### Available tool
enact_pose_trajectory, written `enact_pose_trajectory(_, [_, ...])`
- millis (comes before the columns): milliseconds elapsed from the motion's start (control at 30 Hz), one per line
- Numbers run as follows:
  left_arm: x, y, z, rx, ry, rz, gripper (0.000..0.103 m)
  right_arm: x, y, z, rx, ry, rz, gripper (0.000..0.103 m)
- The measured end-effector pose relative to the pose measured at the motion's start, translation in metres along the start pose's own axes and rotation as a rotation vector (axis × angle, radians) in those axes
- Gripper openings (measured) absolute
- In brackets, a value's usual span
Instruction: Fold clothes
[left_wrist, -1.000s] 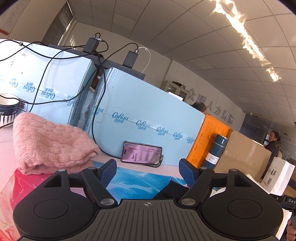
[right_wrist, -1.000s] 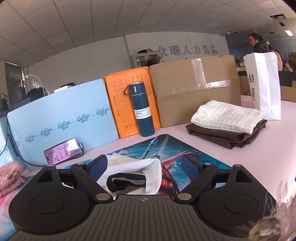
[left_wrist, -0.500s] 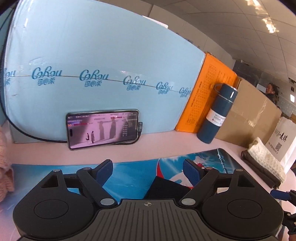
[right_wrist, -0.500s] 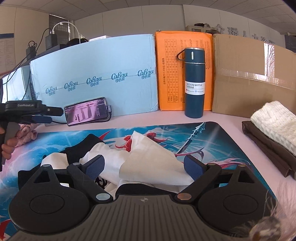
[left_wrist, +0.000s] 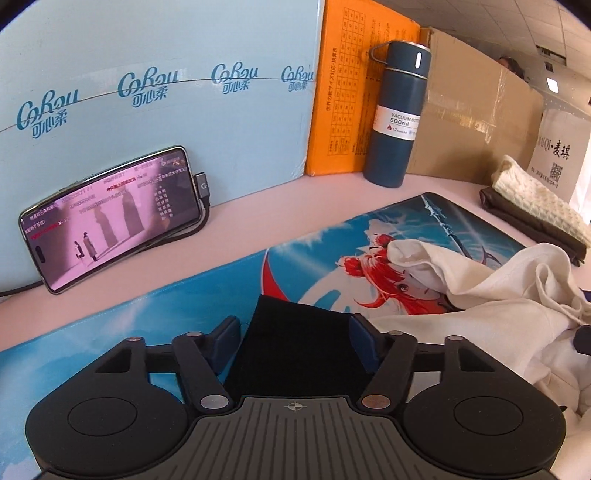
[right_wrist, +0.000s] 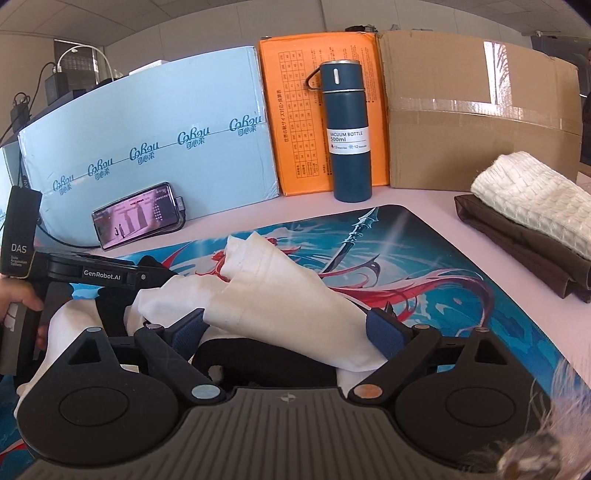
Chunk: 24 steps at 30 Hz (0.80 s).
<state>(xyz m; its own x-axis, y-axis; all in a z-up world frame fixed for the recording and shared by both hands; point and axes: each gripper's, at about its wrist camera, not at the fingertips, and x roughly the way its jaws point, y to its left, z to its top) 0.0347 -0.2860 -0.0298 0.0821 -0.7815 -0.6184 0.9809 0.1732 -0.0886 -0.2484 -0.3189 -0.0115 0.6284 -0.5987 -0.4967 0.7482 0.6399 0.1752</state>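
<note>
A crumpled white garment (right_wrist: 288, 295) with black parts lies on the blue printed mat (right_wrist: 424, 258); it also shows in the left wrist view (left_wrist: 498, 295). My left gripper (left_wrist: 293, 334) is open, low over the mat, with a black cloth part (left_wrist: 295, 339) between its fingers. My right gripper (right_wrist: 284, 332) is open over the heap, with white cloth between its fingers. In the right wrist view the left gripper's body (right_wrist: 107, 275) is at the heap's left side.
A phone (left_wrist: 110, 218) leans on a light blue box (left_wrist: 147, 92) at the back. A dark blue vacuum bottle (right_wrist: 347, 133), an orange box (right_wrist: 295, 110) and a cardboard box (right_wrist: 480, 118) line the back. Folded white and brown clothes (right_wrist: 535, 221) lie at the right.
Both grippers tilted down and came lower over the garment. The left one swung right, away from the pink knit, and black cloth now lies between its fingers.
</note>
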Motion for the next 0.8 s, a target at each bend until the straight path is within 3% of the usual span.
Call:
enact_pose_trajectory(67, [-0.003,-0.006,0.0,0.039,-0.01,-0.024,0.033,-0.001,-0.004,-0.004,0.045,-0.002,-0.013,0.087])
enact_pose_trajectory(133, [-0.007,-0.011,-0.002,0.073,-0.022,-0.016,0.027,-0.003,-0.005,-0.008,0.076,-0.002,-0.017,0.078])
enact_pose_trajectory(200, [-0.011,-0.014,-0.003,0.093,-0.027,0.018,0.008,-0.005,-0.008,-0.01,0.102,-0.003,-0.025,0.053])
enact_pose_trajectory(300, [-0.019,-0.006,-0.006,0.062,-0.039,0.039,0.008,-0.01,-0.013,-0.01,0.147,-0.015,-0.02,0.029])
enact_pose_trajectory(400, [-0.033,0.004,-0.01,0.014,-0.067,0.055,0.008,-0.015,-0.016,-0.007,0.177,-0.044,-0.01,0.023])
enact_pose_trajectory(600, [-0.073,0.025,-0.023,-0.097,-0.142,0.105,0.008,-0.029,-0.018,0.002,0.226,-0.142,0.036,0.021])
enact_pose_trajectory(800, [-0.106,0.051,-0.04,-0.208,-0.191,0.236,0.008,-0.034,-0.033,0.005,0.285,-0.188,-0.008,0.009])
